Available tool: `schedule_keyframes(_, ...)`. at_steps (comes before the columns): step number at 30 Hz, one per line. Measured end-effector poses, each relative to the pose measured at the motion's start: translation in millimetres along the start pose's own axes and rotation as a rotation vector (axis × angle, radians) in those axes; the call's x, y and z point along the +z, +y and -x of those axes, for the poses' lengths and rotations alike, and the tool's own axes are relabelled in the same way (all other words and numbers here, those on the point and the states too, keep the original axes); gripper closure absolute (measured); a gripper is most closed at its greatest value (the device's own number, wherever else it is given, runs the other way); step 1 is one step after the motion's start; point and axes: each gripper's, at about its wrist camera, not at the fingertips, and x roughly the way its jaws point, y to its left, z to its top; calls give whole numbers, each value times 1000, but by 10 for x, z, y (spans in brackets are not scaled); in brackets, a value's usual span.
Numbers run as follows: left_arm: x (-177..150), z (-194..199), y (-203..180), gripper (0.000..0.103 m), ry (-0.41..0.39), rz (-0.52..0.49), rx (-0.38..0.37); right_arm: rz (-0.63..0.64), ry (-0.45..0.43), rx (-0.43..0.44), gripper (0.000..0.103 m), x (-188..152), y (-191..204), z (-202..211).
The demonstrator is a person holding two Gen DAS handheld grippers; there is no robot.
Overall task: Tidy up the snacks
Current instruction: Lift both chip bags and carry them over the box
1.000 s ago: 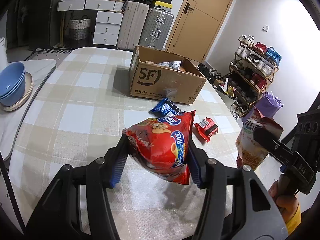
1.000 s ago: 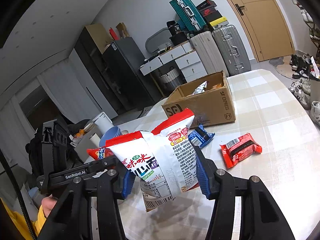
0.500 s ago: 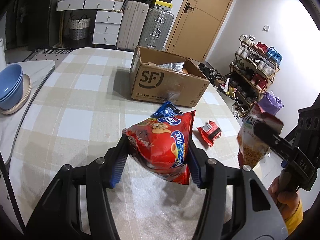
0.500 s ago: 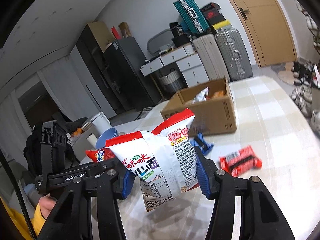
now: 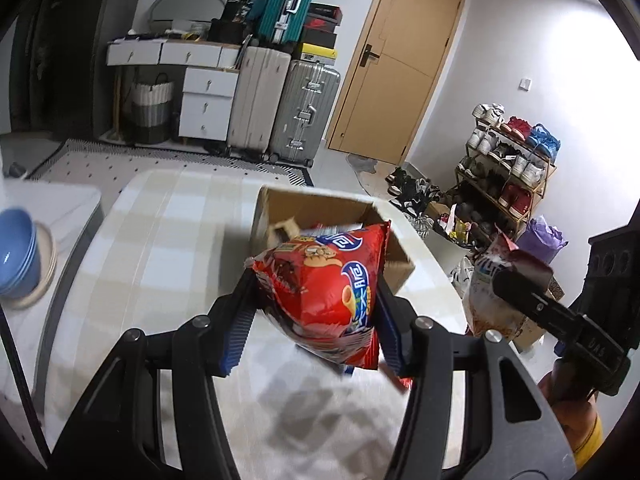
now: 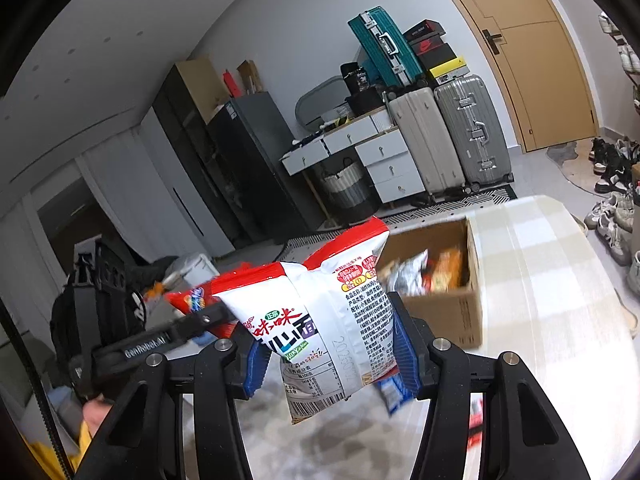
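Both my jaws are loaded. My left gripper [image 5: 310,312] has its jaws closed partway on a red snack bag [image 5: 320,284], the blue pads [image 5: 236,340] pinching its sides low down, so most of the bag stands above the grip and leans toward the cardboard box [image 5: 320,208]. My right gripper [image 6: 332,344] is likewise closed partway, on a white noodle packet [image 6: 320,320] with a red top seam; the pads squeeze its middle and the barcode end hangs free below. Both packets are in the air, clear of the checked counter [image 6: 540,280]. The box sits on the counter ahead of both grippers, top open, with a silver pouch and orange packets already inside at the near end. Step in hand, as I judge it: carry both packets over the box and let go. Notes for doing it well: bring each packet fully past the near wall before lowering, since the hanging end of the white packet could catch the rim; lead with one hand, because the two grippers sit near each other and the opening looks tight for both; aim for the emptier part of the box, though the red bag hides much of its interior in my left view. Ease the jaws apart only once each packet is well over the opening. A small blue packet [image 6: 394,394] and something red [image 6: 476,414] lie on the counter below, partly hidden, for later.
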Motion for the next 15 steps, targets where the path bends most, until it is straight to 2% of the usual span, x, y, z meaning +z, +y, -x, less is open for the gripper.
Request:
schedule_keyframes(2,142,-72,-52,52,0,-6,-18,5,1,-1,49,159,-13,-67)
schedule_keyframes(6,428,-237,-151,52,-45,-61,45,14,18,10,49,452,-36,-228)
schedule_keyframes(11,832,-480,-193,52,-58,-104,70,-13,60,3,49,795,-144,-506)
schedule_keyframes(15,1140,-802,-223,52,-35,-148,95,0,72,-17,49,1032,-226,-720)
